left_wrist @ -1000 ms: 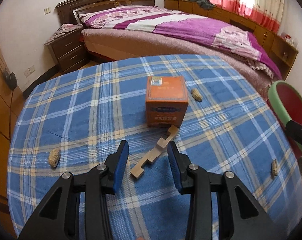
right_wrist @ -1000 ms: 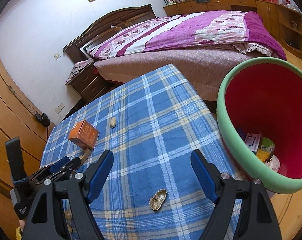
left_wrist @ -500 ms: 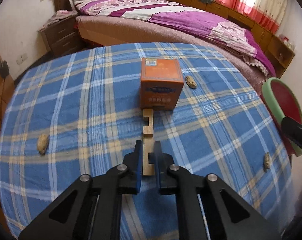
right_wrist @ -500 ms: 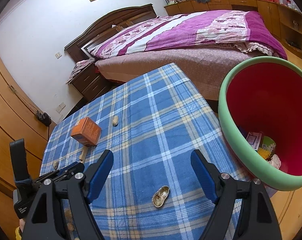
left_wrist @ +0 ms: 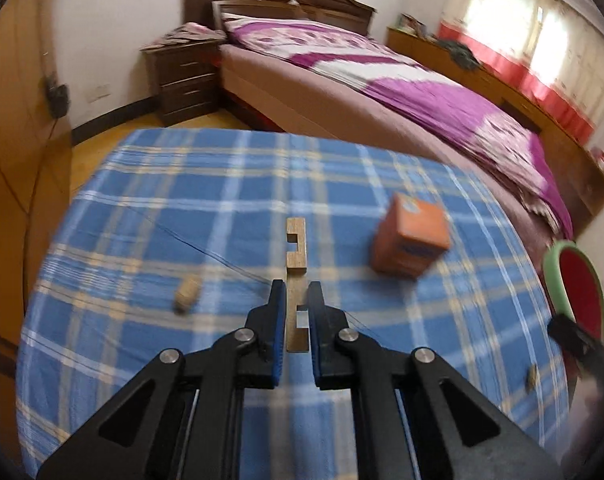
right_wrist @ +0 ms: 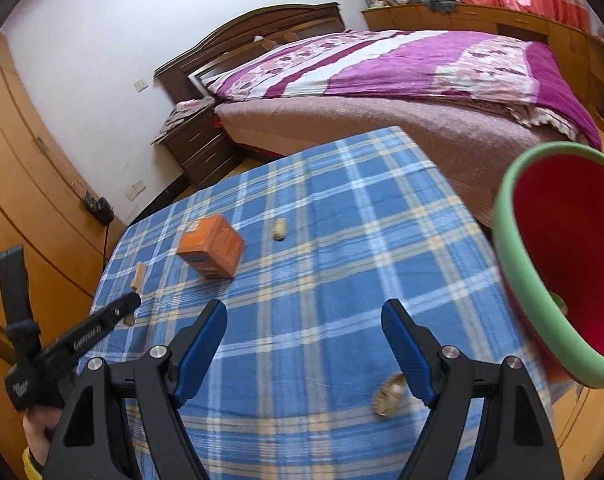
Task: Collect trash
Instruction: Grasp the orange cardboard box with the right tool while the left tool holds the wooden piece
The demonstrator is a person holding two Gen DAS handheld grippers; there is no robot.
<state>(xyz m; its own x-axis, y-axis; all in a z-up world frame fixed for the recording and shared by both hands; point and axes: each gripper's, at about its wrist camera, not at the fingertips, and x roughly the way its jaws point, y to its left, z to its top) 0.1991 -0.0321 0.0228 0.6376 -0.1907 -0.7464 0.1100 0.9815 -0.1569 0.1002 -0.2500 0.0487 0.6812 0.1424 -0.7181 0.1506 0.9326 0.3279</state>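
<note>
My left gripper [left_wrist: 296, 286] is shut on a notched wooden strip [left_wrist: 296, 248], which sticks out forward past the fingertips over the blue plaid tablecloth [left_wrist: 182, 208]. The right wrist view shows this gripper [right_wrist: 128, 306] at the left with the strip [right_wrist: 139, 274] in its tips. An orange box [left_wrist: 410, 240] stands to the right of the strip. My right gripper [right_wrist: 304, 308] hangs open over the cloth with nothing between its fingers. A peanut shell [right_wrist: 388, 398] lies just inside its right finger. The green bin with a red inside [right_wrist: 514, 240] stands off the table's right edge.
More peanut shells lie on the cloth: one left of the strip [left_wrist: 187, 294], one beyond the box [right_wrist: 279, 229], one near the right edge [left_wrist: 532, 376]. A bed [right_wrist: 382, 80] and a nightstand [left_wrist: 186, 76] stand behind the table. A wooden wardrobe [left_wrist: 18, 140] lines the left side.
My left gripper closed on the wooden strip and carried it leftward, away from the orange box. The right gripper shifted, so the nearby shell now lies by its right finger.
</note>
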